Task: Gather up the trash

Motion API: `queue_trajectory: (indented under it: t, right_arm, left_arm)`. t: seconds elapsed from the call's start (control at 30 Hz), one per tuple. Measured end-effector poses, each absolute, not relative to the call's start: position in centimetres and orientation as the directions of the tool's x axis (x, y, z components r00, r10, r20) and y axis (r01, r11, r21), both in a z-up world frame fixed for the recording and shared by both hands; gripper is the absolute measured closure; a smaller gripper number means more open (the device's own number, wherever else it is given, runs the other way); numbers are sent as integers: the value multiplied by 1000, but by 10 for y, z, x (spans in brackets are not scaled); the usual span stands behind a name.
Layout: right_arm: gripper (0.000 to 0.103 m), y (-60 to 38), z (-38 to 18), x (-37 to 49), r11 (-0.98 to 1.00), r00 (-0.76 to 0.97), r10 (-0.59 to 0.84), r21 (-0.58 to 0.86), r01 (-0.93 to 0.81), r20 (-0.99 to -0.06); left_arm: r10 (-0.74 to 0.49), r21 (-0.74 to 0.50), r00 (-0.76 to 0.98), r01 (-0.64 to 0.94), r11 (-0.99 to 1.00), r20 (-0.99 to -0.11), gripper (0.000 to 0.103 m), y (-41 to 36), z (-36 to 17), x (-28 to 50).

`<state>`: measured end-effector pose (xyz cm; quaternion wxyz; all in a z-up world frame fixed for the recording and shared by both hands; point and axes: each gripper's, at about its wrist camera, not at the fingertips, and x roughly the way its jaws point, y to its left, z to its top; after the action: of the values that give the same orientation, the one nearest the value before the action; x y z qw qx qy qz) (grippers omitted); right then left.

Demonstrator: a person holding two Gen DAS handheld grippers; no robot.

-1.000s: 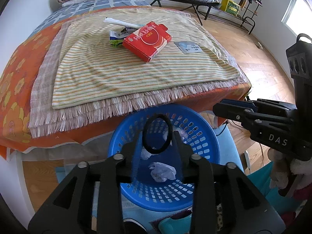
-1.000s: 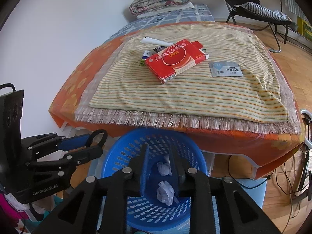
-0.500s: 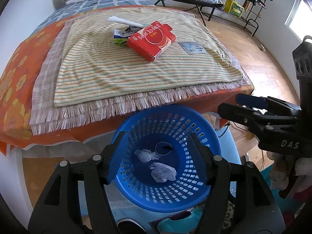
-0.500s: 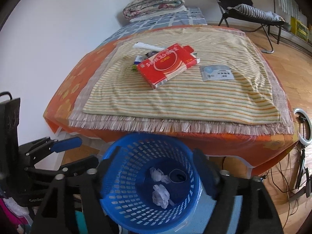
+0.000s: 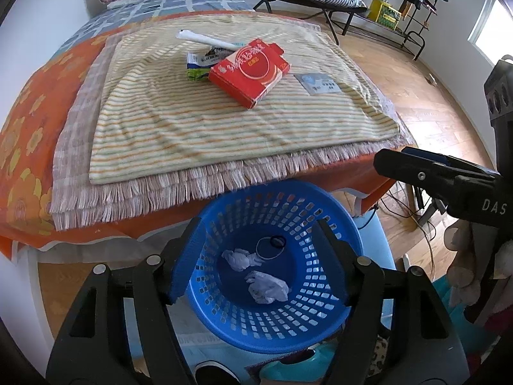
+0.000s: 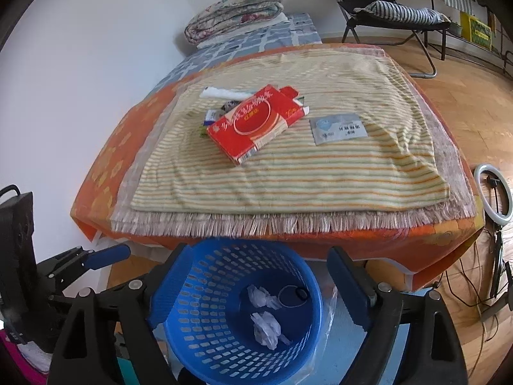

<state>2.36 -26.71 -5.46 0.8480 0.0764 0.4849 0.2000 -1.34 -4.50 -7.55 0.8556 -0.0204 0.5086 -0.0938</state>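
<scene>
Blue plastic is the trash basket (image 5: pixel 279 276), and it stands on the floor just below the near edge of the bed (image 5: pixel 19 147). Both tools hang over it. A second ago the left tool (image 5: pixel 259 263) was pinching a thin black ring. Now its two fingers are spread wide with nothing between them, and the black ring (image 5: pixel 271 247) lies at the bottom of the basket. It rests beside two crumpled white paper balls (image 5: pixel 267 287). The right tool (image 6: pixel 256 292) was pressed shut a second ago, and now its fingers are spread wide too, with nothing in them.

So one more bit of trash is in the basket, and both tools are free to fetch more.

More trash waits on the bed, on the striped blanket (image 5: pixel 179 128). A red box (image 5: pixel 250 72) lies near the middle of the blanket, a bit toward the far edge. Touching its far left side are a small green and white wrapper (image 5: pixel 200 69) and a long white tube (image 5: pixel 205 39). A flat grey packet (image 5: pixel 317 83) lies a little apart from the box, toward the right edge of the bed.

The job looks partly done. The next move is likely a reach across the near edge of the bed for the red box or the packet. The flat packet may be hard to pinch off the soft blanket.
</scene>
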Motion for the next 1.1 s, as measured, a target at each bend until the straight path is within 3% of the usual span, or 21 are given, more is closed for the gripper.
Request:
queue_trajectory:
  t: [0.23, 0.53, 0.73, 1.1]
  right_arm:
    - [15, -283, -32, 46, 898, 461, 440, 368, -241, -771]
    - [15, -299, 3, 96, 892, 458, 442, 326, -312, -771]
    - [16, -309, -2, 142, 877, 416, 461, 331, -348, -784]
    - [37, -324, -59, 243, 850, 323, 509, 407, -334, -798]
  left_arm:
    - [-178, -108, 489, 169, 980, -854, 32, -49, -58, 8]
    - [-182, -107, 519, 171, 979, -835, 32, -46, -41, 66]
    - [-188, -120, 521, 161, 980, -833, 32, -48, -41, 106]
    - [-210, -177, 478, 113, 978, -853, 32, -47, -68, 177]
